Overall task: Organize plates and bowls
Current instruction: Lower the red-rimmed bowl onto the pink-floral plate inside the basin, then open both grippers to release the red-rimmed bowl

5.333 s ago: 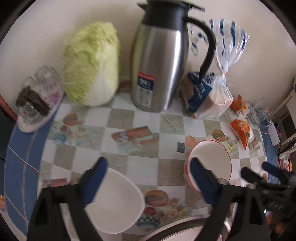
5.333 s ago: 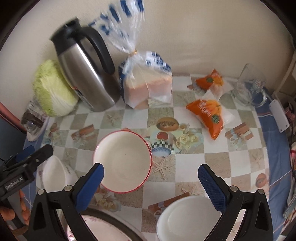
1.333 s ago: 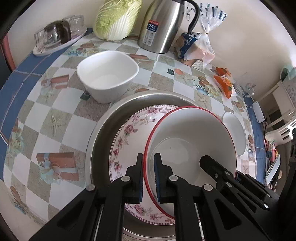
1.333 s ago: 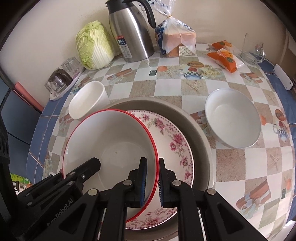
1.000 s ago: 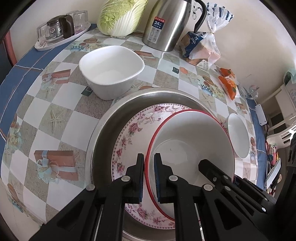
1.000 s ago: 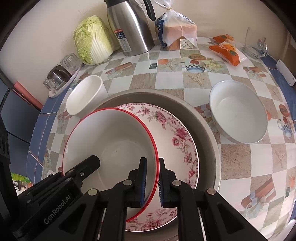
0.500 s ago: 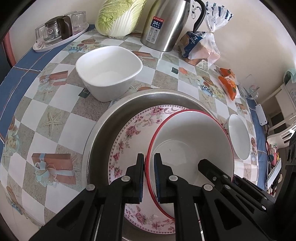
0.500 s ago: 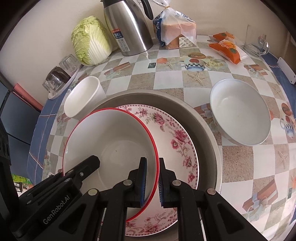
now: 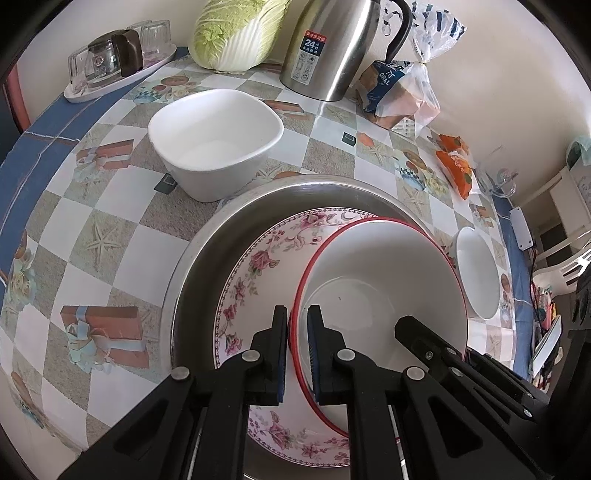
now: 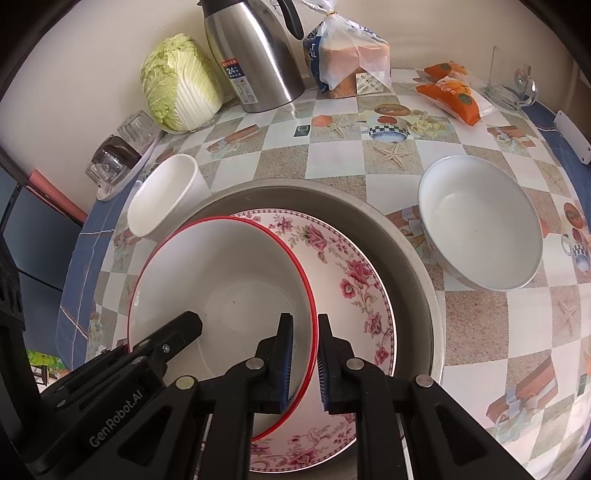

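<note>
A red-rimmed white bowl (image 9: pixel 380 280) (image 10: pixel 225 280) rests on a pink floral plate (image 9: pixel 266 266) (image 10: pixel 351 277) inside a wide steel basin (image 9: pixel 207 243) (image 10: pixel 406 243). My left gripper (image 9: pixel 297 349) is shut on the bowl's left rim. My right gripper (image 10: pixel 304 356) is shut on its right rim. A squarish white bowl (image 9: pixel 216 127) (image 10: pixel 162 201) stands on the table left of the basin. A round white bowl (image 10: pixel 480 240) (image 9: pixel 476 271) stands to its right.
At the back by the wall stand a steel thermos jug (image 9: pixel 332 44) (image 10: pixel 255 51), a cabbage (image 9: pixel 236 33) (image 10: pixel 177 85), a bag of bread (image 9: pixel 402 92) (image 10: pixel 351 62), orange snack packets (image 10: pixel 450 92) and a tray of glasses (image 9: pixel 114 66).
Since five seconds ago both grippers shut on the red-rimmed bowl and brought it onto the floral plate in the basin. In the last second it has barely shifted.
</note>
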`<state>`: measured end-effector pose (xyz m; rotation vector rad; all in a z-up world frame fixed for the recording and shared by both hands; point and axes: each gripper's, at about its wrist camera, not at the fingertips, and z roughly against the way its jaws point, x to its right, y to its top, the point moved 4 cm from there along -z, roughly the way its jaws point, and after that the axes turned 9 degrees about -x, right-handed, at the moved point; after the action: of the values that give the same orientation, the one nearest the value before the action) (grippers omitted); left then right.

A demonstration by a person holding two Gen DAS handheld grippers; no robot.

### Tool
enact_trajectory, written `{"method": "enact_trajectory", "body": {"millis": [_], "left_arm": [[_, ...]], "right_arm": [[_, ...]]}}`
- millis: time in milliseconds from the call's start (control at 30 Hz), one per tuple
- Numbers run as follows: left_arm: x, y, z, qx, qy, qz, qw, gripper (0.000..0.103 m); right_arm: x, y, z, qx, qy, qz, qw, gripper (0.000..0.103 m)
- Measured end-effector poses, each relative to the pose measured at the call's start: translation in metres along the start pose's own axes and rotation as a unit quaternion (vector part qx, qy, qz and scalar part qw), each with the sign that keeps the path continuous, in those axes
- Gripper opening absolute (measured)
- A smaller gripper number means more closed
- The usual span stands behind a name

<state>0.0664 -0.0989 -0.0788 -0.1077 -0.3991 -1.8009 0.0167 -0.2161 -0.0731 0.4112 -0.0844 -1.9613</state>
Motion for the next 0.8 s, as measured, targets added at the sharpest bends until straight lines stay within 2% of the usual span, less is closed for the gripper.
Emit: {"method": "enact_trajectory", "body": {"millis": [200, 533, 567, 633, 667, 700, 733, 767, 800], "left_arm": [[0.0, 0.0, 0.001, -0.001, -0.007, 0.005, 1.0, 0.011], [0.0, 0.001, 0.031, 0.041, 0.003, -0.006, 0.9991, 0.012], [0.0, 0.0, 0.034, 0.044, 0.004, -0.008, 0.999, 0.015], [0.001, -0.002, 0.039, 0.051, 0.0, -0.011, 0.9986, 0.032], [0.002, -0.002, 0.043, 0.055, -0.002, -0.012, 0.9984, 0.046], [0.002, -0.004, 0.047, 0.061, -0.003, -0.014, 0.9981, 0.055], [0.002, -0.005, 0.05, 0.066, -0.004, -0.015, 0.9977, 0.059], [0.001, -0.006, 0.053, 0.07, -0.001, -0.014, 0.9975, 0.064], [-0.001, -0.006, 0.055, 0.073, 0.006, -0.012, 0.9973, 0.072]], "right_arm": [[0.002, 0.001, 0.002, 0.003, 0.008, -0.008, 1.0, 0.015], [0.006, 0.005, 0.033, 0.045, 0.0, -0.005, 0.999, 0.015], [0.006, 0.005, 0.037, 0.05, -0.001, -0.005, 0.999, 0.02], [0.005, 0.005, 0.044, 0.06, 0.0, -0.003, 0.998, 0.028], [0.004, 0.004, 0.047, 0.063, -0.001, -0.002, 0.998, 0.033], [0.004, 0.004, 0.05, 0.067, -0.002, -0.001, 0.998, 0.041], [0.003, 0.003, 0.054, 0.071, -0.005, 0.001, 0.997, 0.047], [0.003, 0.003, 0.056, 0.073, -0.006, 0.002, 0.997, 0.059], [0.002, 0.003, 0.059, 0.078, -0.009, 0.002, 0.997, 0.063]]}}
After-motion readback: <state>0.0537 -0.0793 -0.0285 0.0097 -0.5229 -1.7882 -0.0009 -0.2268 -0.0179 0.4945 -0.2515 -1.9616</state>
